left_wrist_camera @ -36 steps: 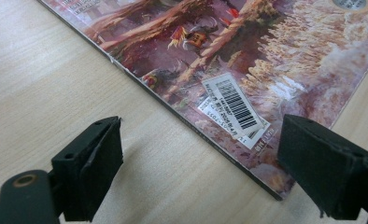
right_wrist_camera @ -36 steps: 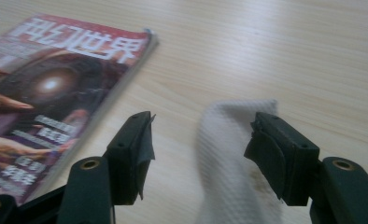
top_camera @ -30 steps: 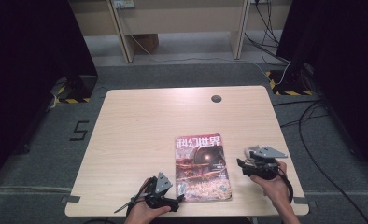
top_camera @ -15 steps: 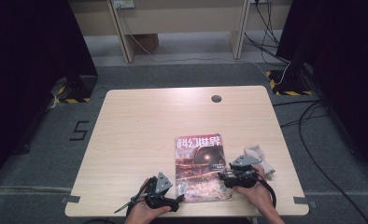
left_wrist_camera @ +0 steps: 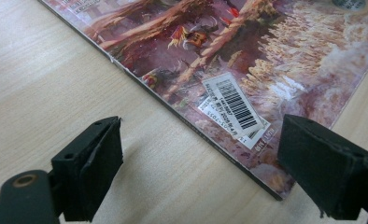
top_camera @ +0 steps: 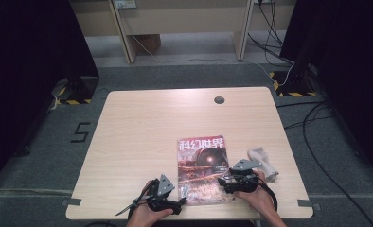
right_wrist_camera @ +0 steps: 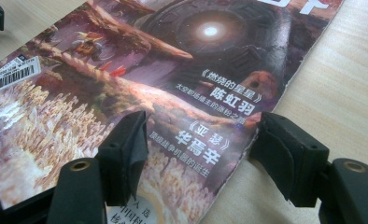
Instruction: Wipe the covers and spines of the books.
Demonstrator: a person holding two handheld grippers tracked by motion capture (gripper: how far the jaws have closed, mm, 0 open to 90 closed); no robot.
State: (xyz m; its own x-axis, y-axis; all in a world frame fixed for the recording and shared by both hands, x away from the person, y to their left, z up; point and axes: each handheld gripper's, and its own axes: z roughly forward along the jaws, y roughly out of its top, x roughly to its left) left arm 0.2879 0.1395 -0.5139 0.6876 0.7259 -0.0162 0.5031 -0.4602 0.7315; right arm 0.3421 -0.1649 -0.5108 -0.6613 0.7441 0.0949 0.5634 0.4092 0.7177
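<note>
On the pale wooden tabletop (top_camera: 142, 137), near its front edge, lies a glossy magazine with a dark red-and-orange fantasy cover (top_camera: 201, 168), flat and face up, with one tool at each of its lower corners. From the high view one also sees a crumpled whitish cloth (top_camera: 265, 161) just to the right of the magazine and a small dark round hole (top_camera: 219, 100) near the far edge — neither appears in the gripper views. The left gripper view gives what the high view cannot: a white barcode sticker (left_wrist_camera: 233, 108) near the magazine's corner and the thin dark spine edge resting on the wood. The right gripper view shows the white printed characters (right_wrist_camera: 219, 100) on the cover and its slightly worn right edge. The left tool (left_wrist_camera: 219, 172) stands wide, its jaws to either side of the magazine's corner and clear of it, holding nothing. The right tool (right_wrist_camera: 198, 154) is also wide, its jaws straddling the magazine's right edge — one over the cover, one over bare wood — without pressing on it. Both hands (top_camera: 146, 217) come in low from the front edge, the tools angled inward toward the magazine.
</note>
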